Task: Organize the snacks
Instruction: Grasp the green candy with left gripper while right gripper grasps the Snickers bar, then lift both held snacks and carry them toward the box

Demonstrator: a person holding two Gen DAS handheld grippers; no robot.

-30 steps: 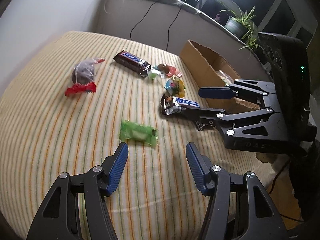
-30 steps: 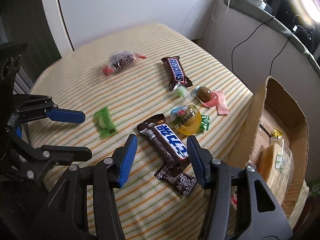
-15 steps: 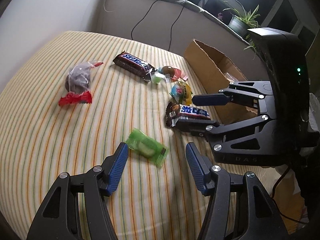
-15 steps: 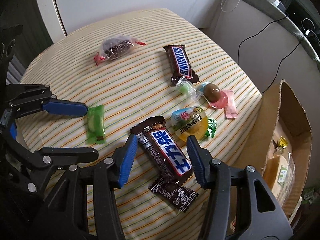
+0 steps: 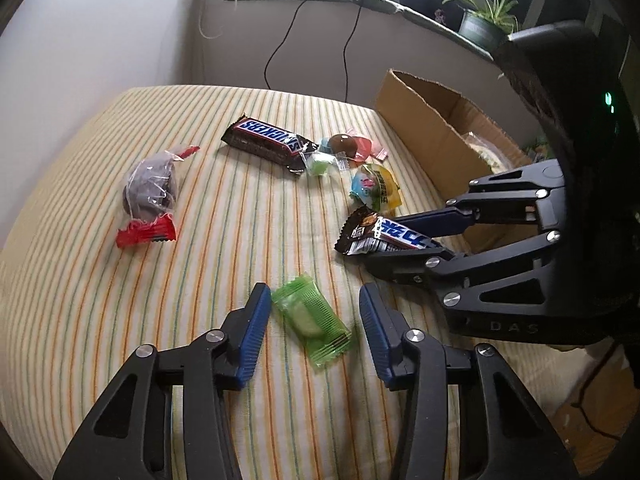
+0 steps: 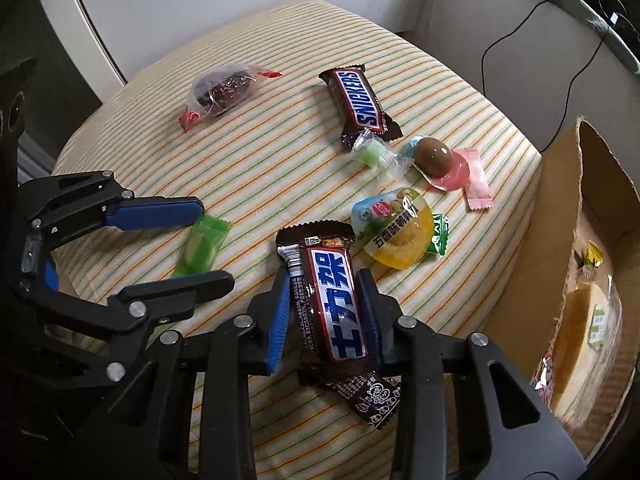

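scene: a round worktop (image 6: 256, 160) under a yellow cloth with thin orange and green stripes; a brown cardboard box (image 6: 560, 216) stands against its edge.
progress: by my reading, early. the box holds a few wrapped items, one a pale cake-like piece in clear film (image 6: 580, 328). eight snacks lie loose on the cloth.
left gripper (image 5: 314, 332): the fingers stand fairly wide and are closing, with the green wrapped candy (image 5: 310, 320) lying on the cloth between them. one blue pad is just at the wrapper's end; i cannot tell whether it touches. the other is clear of it.
right gripper (image 6: 324, 312): the fingers are narrow and closing on the sides of the chocolate bar with chinese lettering (image 6: 332, 304), which lies near the worktop edge by the box.
beneath that bar: a small dark brown packet with white cartoon prints (image 6: 372, 396).
middle of the worktop: a jelly cup with a printed lid (image 6: 394, 232) and a green wrapper behind it.
far side: a brown "snickers" bar (image 6: 360, 100), a pale green sweet in clear wrap (image 6: 374, 156), a brown ball on a pink cup (image 6: 434, 156), a pink wrapped sweet (image 6: 476, 184).
opposite edge, away from the box: a dark cake in a clear bag with red ends (image 6: 222, 92).
readable writing: "snickers" in blue on white; white chinese characters on blue on the gripped bar; chinese text on the jelly lid, too small to read surely; "das" on the right gripper's body.
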